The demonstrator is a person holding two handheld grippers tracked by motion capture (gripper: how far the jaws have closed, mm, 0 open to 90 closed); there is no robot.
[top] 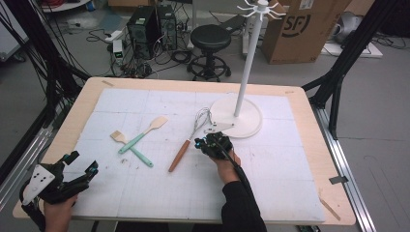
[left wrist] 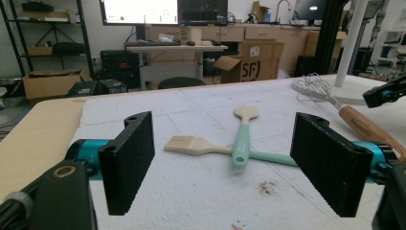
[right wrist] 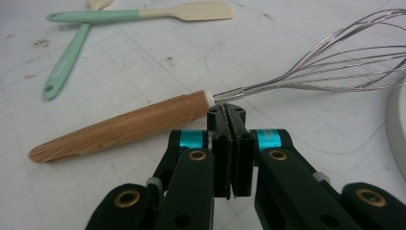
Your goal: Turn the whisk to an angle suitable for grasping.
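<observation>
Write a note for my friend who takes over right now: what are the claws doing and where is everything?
Left claw: open, holding nothing, near the table's left front corner.
Right claw: shut with nothing between its pads, tips right by the whisk, where the wooden handle meets the wires.
Things: the whisk lies flat on the white mat, its wires by the base of the hook stand. The spatula and brush lie crossed to its left.
Done: nothing is picked up or hung.
Left: probably open the right claw, grip the whisk and lift it.

Black tongs [right wrist: 231, 120], teal collars, brass screws; black sleeve [top: 241, 205].
</observation>
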